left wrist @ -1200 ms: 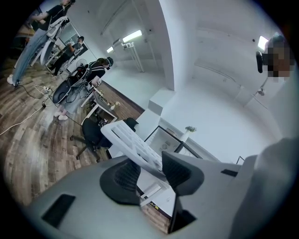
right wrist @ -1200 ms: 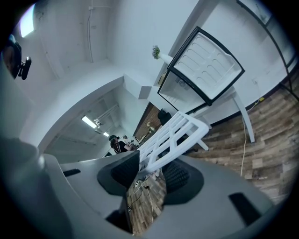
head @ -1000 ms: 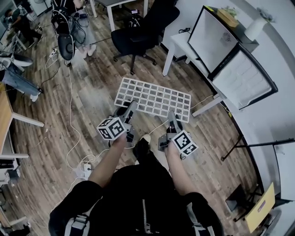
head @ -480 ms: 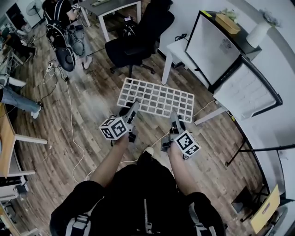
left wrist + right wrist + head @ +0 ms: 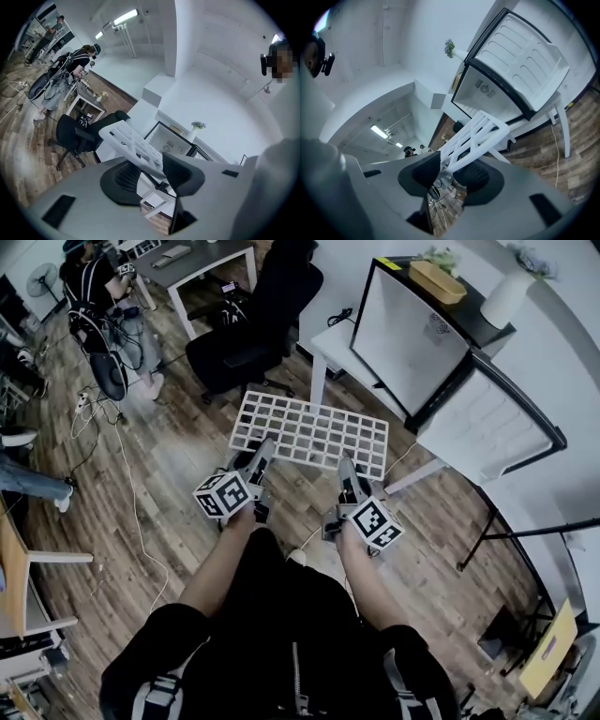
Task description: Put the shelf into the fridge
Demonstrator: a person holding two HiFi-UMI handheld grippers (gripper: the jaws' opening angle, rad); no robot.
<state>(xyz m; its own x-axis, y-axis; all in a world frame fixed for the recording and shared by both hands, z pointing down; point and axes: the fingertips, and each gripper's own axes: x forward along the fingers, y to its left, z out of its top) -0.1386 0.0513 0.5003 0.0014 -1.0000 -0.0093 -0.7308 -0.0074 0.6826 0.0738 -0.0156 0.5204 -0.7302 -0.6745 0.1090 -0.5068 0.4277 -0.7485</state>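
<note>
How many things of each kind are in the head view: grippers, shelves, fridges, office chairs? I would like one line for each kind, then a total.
grippers: 2, the left gripper and the right gripper
shelf: 1
fridge: 1
office chair: 1
total: 5
</note>
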